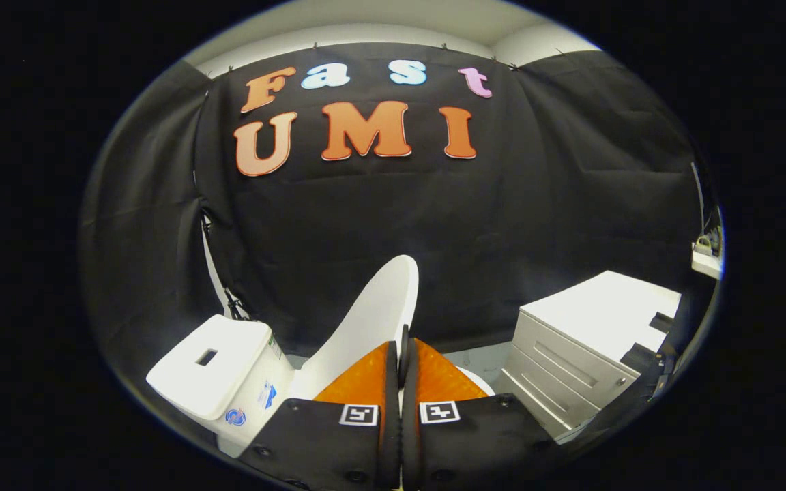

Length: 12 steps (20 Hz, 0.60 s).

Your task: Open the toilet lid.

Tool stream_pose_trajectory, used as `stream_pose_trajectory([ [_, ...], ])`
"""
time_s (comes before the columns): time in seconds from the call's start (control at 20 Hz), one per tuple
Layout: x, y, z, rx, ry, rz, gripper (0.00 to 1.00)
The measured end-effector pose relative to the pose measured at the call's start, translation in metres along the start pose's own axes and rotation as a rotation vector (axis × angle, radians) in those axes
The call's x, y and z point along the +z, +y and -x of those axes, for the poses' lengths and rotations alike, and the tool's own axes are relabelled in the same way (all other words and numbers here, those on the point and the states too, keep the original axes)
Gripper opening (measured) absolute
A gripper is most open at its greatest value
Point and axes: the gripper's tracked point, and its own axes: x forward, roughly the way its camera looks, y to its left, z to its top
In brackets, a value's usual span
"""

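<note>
In the gripper view we see our gripper (pixel 400 354) with its two orange fingers (pixel 362 382) drawn close together, only a thin dark slit between them; the edge of the toilet lid (pixel 372 320) runs up out of that slit, so we judge both pads to be pressing on the lid's rim, though the contact itself is hidden behind the fingers' own bulk; a pinch on the thin edge makes sense, since it gives us a handle on a part too flat to hook otherwise.

The toilet lid stands raised and tilted, its white face leaning back toward the tank (pixel 212 361), which sits just to the left of the fingers with a dark rectangular slot in its top; a sliver of the bowl's rim (pixel 478 380) shows just to the right of the fingers, so the lid is plainly off the seat; we judge the lift well along, with the lid not yet resting against the tank.

Beyond and to the right, well apart from the toilet, stands a white drawer cabinet (pixel 570 361) on the grey floor (pixel 475 354); it lies clear of the lid's swing and should not matter.

What we think remains is to carry the rim further back along its hinge arc and let go once the lid leans on its own; the risk we see is the smooth edge slipping from the narrow grip and the lid dropping forward.
</note>
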Motion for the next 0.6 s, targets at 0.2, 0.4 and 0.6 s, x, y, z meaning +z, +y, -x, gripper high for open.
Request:
stream_pose_trajectory([
  [0.2, 0.018, 0.04, 0.01, 0.057, -0.047, 0.006, 0.09],
  [0.4, 0.027, 0.076, 0.018, 0.082, -0.067, 0.052, 0.09],
  [0.6, 0.037, 0.112, 0.025, 0.122, -0.08, 0.097, 0.09],
])
